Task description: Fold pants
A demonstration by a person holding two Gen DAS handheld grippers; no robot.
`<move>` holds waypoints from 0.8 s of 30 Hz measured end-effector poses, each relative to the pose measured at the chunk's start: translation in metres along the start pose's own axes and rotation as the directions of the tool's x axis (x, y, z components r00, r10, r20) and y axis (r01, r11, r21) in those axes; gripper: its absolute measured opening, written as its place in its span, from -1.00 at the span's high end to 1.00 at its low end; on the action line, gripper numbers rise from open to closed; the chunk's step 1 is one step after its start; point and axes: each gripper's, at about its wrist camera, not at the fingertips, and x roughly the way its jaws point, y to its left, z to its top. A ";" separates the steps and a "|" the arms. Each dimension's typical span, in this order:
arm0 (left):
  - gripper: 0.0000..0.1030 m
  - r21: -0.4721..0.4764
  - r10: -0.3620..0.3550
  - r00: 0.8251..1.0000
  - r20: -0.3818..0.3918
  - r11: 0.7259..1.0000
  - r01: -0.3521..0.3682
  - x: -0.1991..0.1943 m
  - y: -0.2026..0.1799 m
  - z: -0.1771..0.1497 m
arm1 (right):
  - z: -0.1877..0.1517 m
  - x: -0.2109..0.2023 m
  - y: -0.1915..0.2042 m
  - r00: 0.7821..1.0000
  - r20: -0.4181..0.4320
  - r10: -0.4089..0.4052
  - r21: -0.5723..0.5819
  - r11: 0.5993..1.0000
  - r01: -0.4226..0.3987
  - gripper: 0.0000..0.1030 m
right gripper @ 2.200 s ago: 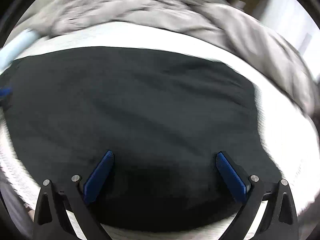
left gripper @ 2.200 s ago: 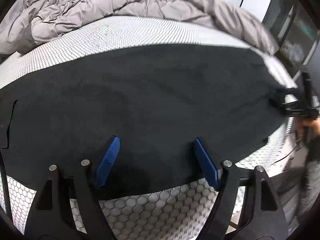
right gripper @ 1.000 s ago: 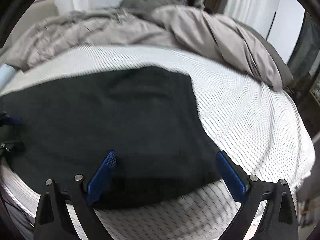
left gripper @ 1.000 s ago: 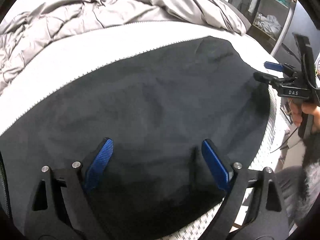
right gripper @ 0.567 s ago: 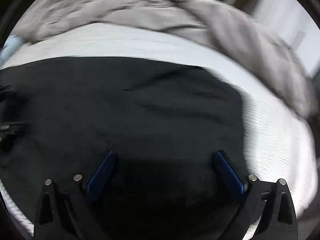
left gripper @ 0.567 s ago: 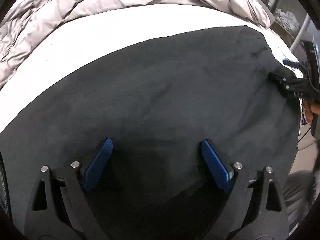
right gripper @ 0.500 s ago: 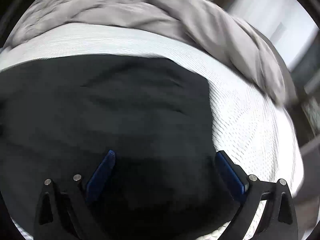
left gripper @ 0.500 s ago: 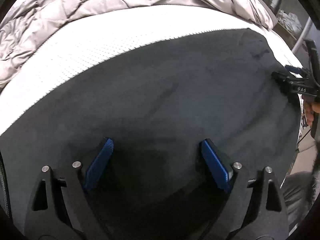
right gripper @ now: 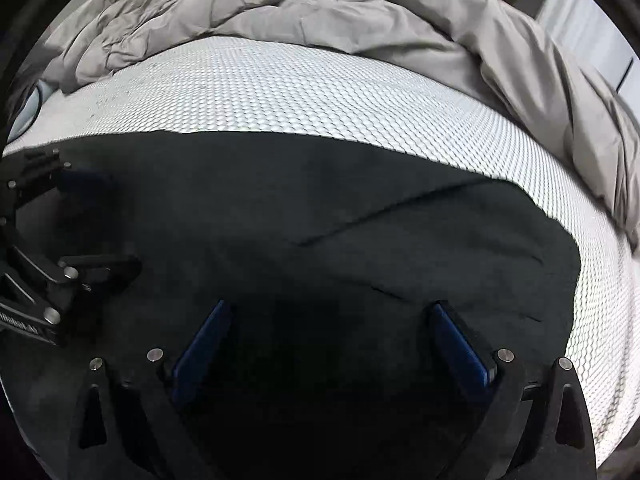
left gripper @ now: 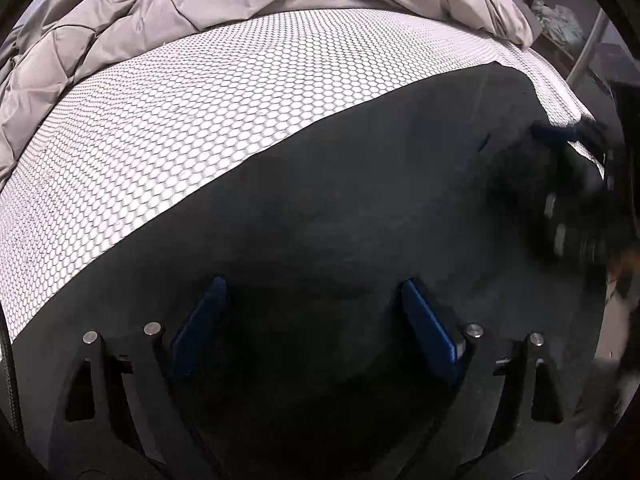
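Black pants point(left gripper: 360, 208) lie flat on the honeycomb-patterned mattress point(left gripper: 200, 112), grey duvet point(right gripper: 280, 8) bunched behind. Left gripper point(left gripper: 316, 320) and right gripper point(right gripper: 328, 340) both hang over the cloth, jaws wide, empty. No writing is legible.

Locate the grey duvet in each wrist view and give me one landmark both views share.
Left wrist view: the grey duvet is bunched along the top edge and down the left side, beyond the white honeycomb mattress cover.
Right wrist view: the grey duvet spans the top and runs down the right side.
Shared landmark: the black pants, spread on the cover, filling the lower half.
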 end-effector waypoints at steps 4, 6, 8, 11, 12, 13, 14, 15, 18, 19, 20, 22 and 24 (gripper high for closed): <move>-0.72 -0.011 0.017 1.000 -0.006 1.000 -0.018 -0.007 0.021 -0.005 | -0.015 -0.001 -0.068 0.961 -0.052 -0.271 0.131 0.952 0.276 -0.92; -0.60 -0.032 0.054 0.998 -0.007 0.998 -0.055 -0.016 0.027 -0.004 | -0.026 -0.003 -0.101 0.975 -0.064 -0.212 0.269 0.937 0.221 -0.92; -0.59 -0.026 0.036 0.999 0.026 0.999 -0.035 -0.027 0.025 0.000 | -0.029 -0.014 -0.113 0.982 -0.028 -0.184 0.340 0.923 0.183 -0.84; -0.59 0.002 0.048 0.996 0.070 0.999 -0.049 -0.030 0.017 0.011 | -0.015 -0.042 -0.097 0.976 0.090 -0.197 0.314 0.936 0.160 -0.81; -0.58 -0.007 0.062 0.996 0.065 0.998 -0.061 -0.025 0.014 0.017 | -0.011 -0.045 -0.088 0.979 0.128 -0.160 0.309 0.944 0.113 -0.81; -0.53 -0.015 0.062 0.996 0.056 0.998 -0.062 -0.020 0.014 0.020 | -0.004 -0.047 -0.078 0.980 0.171 -0.103 0.300 0.953 0.048 -0.78; -0.47 -0.021 0.057 0.997 0.043 0.998 -0.056 -0.013 0.016 0.022 | 0.004 -0.047 -0.067 0.980 0.193 -0.058 0.287 0.958 0.000 -0.69; -0.42 -0.029 0.045 0.999 0.022 0.999 -0.044 -0.004 0.019 0.022 | 0.015 -0.043 -0.051 0.978 0.207 -0.001 0.261 0.964 -0.055 -0.65; -0.42 -0.054 -0.002 1.000 0.018 0.999 0.003 0.003 0.027 0.022 | 0.040 -0.017 -0.001 0.980 0.168 0.110 0.149 0.980 -0.135 -0.37; -0.42 -0.050 -0.001 1.000 0.016 0.999 0.002 0.002 0.028 0.023 | 0.044 -0.003 0.012 0.985 0.127 0.118 0.098 0.986 -0.131 -0.20; -0.42 -0.047 0.004 1.000 0.012 0.999 -0.003 0.002 0.029 0.023 | 0.045 0.009 0.019 0.991 0.089 0.105 0.069 0.991 -0.111 -0.05; -0.42 -0.048 -0.001 1.000 0.010 0.999 0.002 0.000 0.033 0.022 | 0.040 0.035 0.013 0.997 0.021 0.077 0.071 0.994 -0.078 0.02; -0.42 -0.047 -0.002 1.000 0.011 0.999 0.003 0.000 0.033 0.024 | 0.034 0.034 -0.019 1.000 0.022 0.021 0.182 0.983 -0.025 0.06</move>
